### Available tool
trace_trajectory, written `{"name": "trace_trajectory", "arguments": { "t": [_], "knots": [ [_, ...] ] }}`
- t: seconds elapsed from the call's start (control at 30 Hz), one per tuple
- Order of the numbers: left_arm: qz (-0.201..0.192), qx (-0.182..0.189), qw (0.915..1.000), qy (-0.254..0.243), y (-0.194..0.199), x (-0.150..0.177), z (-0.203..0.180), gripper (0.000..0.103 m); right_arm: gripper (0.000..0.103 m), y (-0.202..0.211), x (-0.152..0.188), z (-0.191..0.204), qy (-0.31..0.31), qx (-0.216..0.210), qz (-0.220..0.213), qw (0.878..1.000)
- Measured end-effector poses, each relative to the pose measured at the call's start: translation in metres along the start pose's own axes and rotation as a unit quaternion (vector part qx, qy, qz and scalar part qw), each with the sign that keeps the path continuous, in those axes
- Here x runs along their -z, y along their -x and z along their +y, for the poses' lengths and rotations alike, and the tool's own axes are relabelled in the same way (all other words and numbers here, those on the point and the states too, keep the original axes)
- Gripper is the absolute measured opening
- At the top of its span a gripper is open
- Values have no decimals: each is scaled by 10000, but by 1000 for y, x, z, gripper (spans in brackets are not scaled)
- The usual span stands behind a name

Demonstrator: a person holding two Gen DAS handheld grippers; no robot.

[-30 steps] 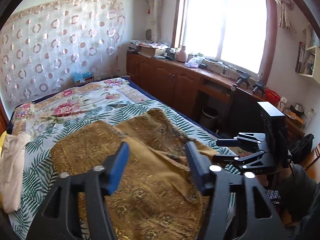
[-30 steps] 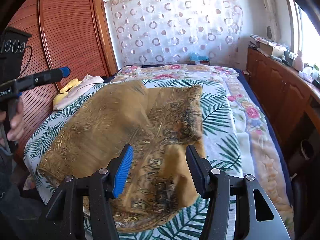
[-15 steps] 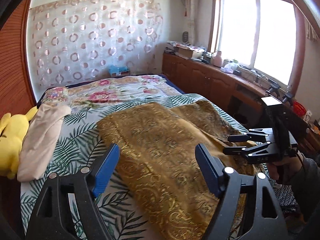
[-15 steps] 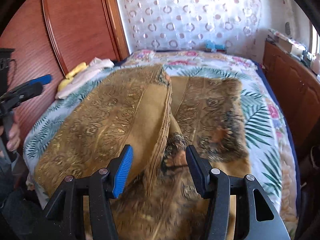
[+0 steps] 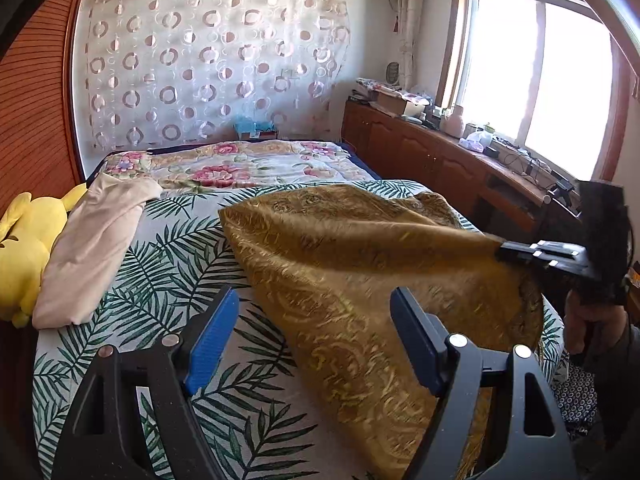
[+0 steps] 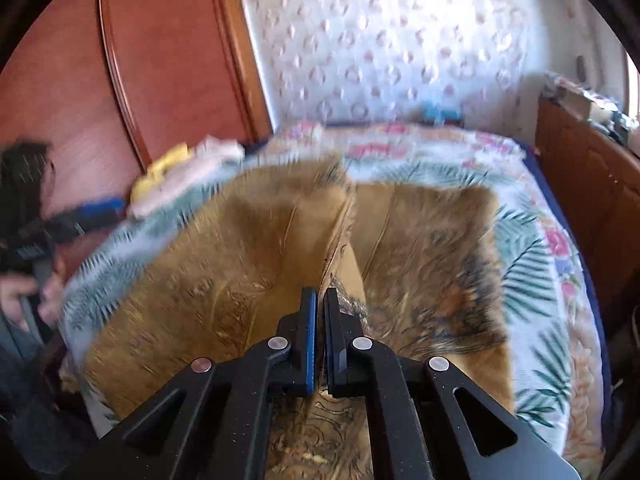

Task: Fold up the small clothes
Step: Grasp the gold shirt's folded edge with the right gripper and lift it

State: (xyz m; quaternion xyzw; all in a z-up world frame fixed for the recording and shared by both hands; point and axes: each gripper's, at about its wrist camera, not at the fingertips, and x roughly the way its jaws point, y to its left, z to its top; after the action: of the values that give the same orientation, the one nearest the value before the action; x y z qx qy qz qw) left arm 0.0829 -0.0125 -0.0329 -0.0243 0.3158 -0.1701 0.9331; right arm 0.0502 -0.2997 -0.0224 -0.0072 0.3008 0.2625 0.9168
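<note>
Right gripper (image 6: 320,300) is clamped on the gold garment (image 5: 360,264), frame centre; left gripper (image 5: 314,336) gapes empty. Fabric looks light, limp, slippery; edges suit gripping.

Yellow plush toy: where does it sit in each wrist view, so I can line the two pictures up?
Left wrist: yellow plush toy at far left edge, beside the folded beige garment.
Right wrist: blurred yellow patch, upper left, by the wardrobe.
Shared landmark: gold patterned cloth, pinched by the right gripper.
</note>
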Motion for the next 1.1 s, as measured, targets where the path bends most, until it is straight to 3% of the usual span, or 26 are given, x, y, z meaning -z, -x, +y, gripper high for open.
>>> {"name": "trace_trajectory", "arguments": {
  "t": [0.17,0.33,0.43,0.57,0.63,0.73,0.83,1.1],
  "knots": [
    [60,101,9999,-83,-3,3,-10,79,3,44,17,-19,50,490,-200,9986],
    [151,153,9997,-142,-11,5,-17,79,3,35,42,-38,-128,413,294,9986],
    [179,136,9996,-156,-12,5,-16,79,4,16,32,-34,-48,419,572,9975],
    [119,63,9998,-153,-6,4,-15,79,20,6,11,-29,128,387,532,9977],
    [78,19,9999,-108,-5,4,-13,79,39,6,-7,-28,174,347,348,9986],
    [58,-5,10000,-39,-5,5,-10,79,42,-2,-40,-28,241,529,151,9982],
    [55,-17,10000,9,-5,5,-7,79,42,-29,-70,-25,442,732,137,9962],
    [97,-48,9999,64,-6,8,0,79,42,-152,-108,-42,0,763,937,9927]
  ]
}}
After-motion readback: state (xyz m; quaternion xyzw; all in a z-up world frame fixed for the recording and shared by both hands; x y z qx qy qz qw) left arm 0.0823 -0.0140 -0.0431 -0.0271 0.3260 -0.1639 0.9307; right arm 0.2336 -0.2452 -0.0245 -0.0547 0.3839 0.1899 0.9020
